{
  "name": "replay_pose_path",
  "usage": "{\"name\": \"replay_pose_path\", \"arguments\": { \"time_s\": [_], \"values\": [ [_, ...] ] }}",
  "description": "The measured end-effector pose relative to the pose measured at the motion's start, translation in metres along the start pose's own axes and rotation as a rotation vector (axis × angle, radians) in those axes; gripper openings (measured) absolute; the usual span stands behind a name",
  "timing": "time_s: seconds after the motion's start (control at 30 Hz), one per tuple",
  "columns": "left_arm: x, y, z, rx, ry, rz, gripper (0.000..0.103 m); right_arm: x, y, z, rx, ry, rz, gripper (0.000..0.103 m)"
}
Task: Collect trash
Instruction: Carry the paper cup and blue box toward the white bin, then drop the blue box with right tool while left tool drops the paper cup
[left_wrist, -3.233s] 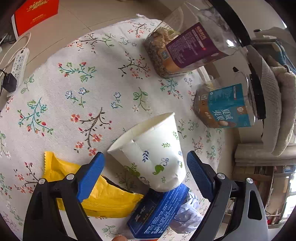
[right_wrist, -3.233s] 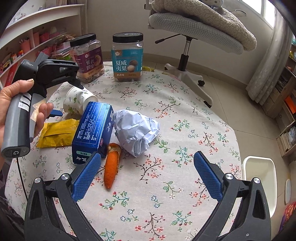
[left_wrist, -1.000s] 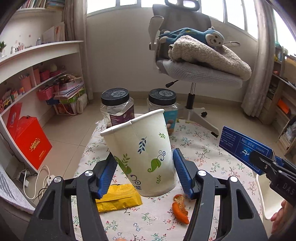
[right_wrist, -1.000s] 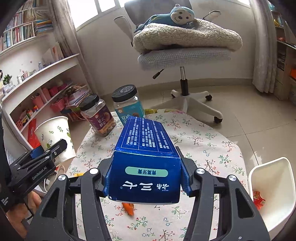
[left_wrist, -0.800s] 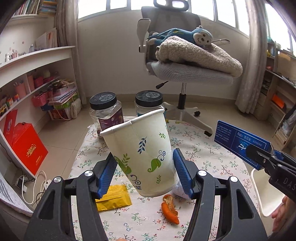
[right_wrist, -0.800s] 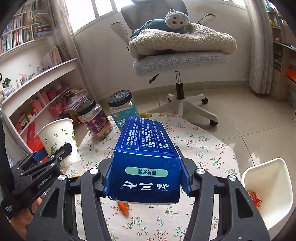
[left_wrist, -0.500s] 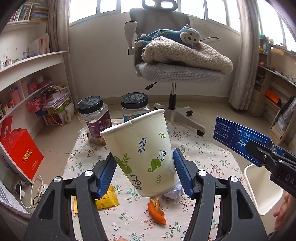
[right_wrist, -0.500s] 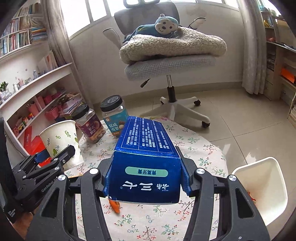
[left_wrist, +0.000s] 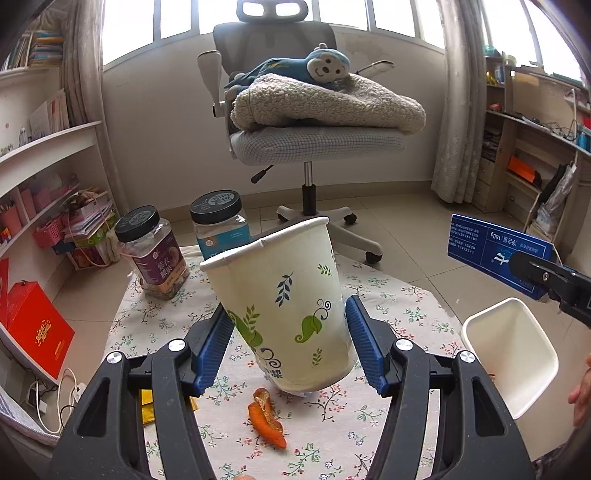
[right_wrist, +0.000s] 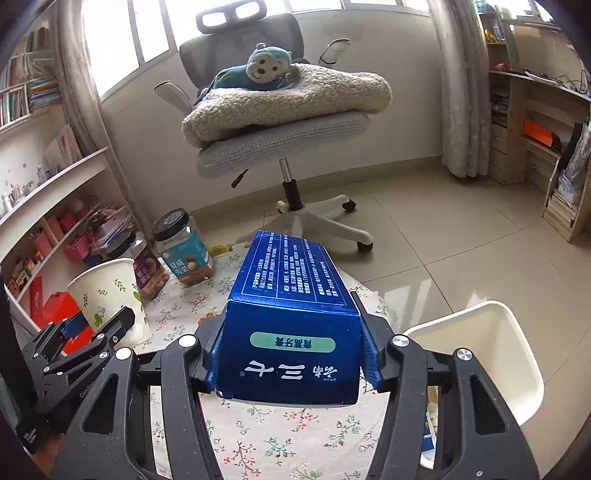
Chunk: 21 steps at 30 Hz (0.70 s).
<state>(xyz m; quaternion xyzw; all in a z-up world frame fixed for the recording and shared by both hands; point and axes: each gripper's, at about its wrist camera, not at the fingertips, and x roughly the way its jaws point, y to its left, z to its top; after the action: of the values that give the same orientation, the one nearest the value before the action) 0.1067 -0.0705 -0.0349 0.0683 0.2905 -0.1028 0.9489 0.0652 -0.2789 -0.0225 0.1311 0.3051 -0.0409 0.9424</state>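
Observation:
My left gripper is shut on a white paper cup with leaf prints and holds it tilted, high above the floral tablecloth. My right gripper is shut on a blue box and holds it above the table; the box also shows in the left wrist view. The cup also shows in the right wrist view. A white bin stands on the floor right of the table, also in the left wrist view. An orange peel and a yellow wrapper lie on the table.
Two nut jars stand at the table's far edge, one purple-labelled and one blue-labelled. An office chair with a blanket and a plush monkey is behind the table. Shelves line the left wall and the right wall.
Both grippers closed on the cup and the box, lifted them off the table and keep rising and drawing back. The bin has come more into view on the right.

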Motion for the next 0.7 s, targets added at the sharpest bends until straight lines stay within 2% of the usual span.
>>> {"name": "replay_pose_path", "arguments": {
  "time_s": [0.4, 0.7],
  "values": [
    [0.007, -0.047, -0.002, 0.062, 0.01, -0.056, 0.061, -0.012, -0.078, 0.0, 0.13, 0.019, -0.148, 0.054],
    [0.009, -0.094, -0.003, 0.12, 0.009, -0.115, 0.061, -0.025, -0.13, -0.004, 0.232, 0.033, -0.217, 0.054]
  ]
}}
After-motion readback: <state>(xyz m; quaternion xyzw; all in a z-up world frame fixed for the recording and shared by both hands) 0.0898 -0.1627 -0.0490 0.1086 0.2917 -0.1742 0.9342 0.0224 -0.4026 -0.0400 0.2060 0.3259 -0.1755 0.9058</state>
